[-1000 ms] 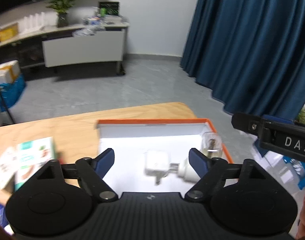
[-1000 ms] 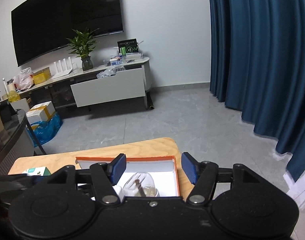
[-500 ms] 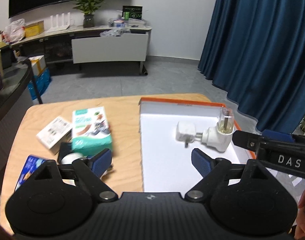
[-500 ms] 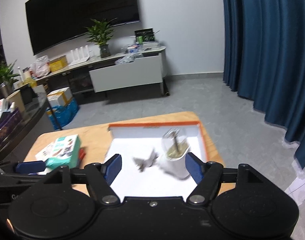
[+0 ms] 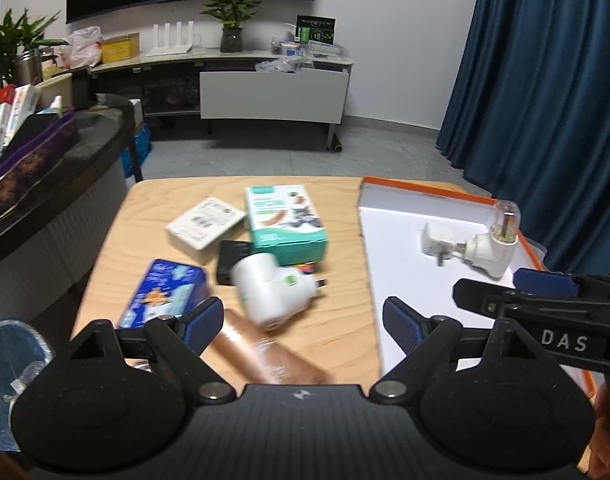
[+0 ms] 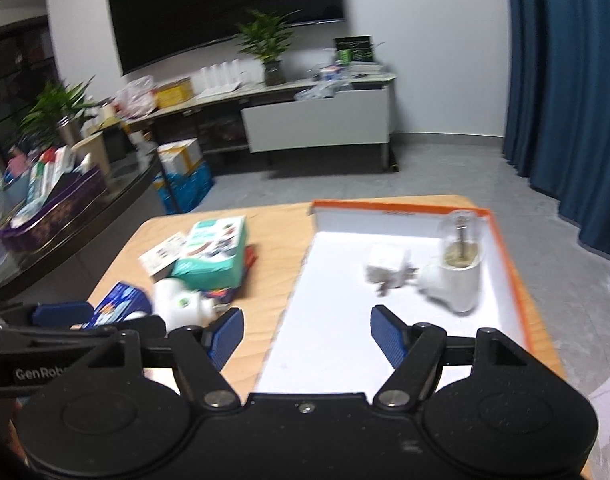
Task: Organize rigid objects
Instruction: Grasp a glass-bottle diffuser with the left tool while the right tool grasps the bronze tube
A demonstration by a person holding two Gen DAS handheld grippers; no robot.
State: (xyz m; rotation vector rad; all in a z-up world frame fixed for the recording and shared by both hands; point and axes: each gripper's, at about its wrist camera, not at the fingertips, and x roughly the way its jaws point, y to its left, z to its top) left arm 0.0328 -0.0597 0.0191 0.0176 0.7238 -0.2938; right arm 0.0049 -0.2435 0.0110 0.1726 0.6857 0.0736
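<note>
Left wrist | left gripper [image 5: 299, 322] apart — empty | right gripper [image 6: 305, 336] apart — empty

orange-rimmed white tray [image 5: 433, 194], teal box [image 5: 285, 222], blue-padded black tongs [image 5: 301, 322]

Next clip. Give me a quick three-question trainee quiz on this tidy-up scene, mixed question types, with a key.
1. True or false: the teal box lies inside the orange-rimmed tray.
2. Which items already sit in the tray? A) white adapter and plug-in device with clear dome B) blue box and copper pack C) nothing
3. Fill in: the left gripper has its jaws ____ with nothing between them.

Key: 1 false; 2 A; 3 open
</note>
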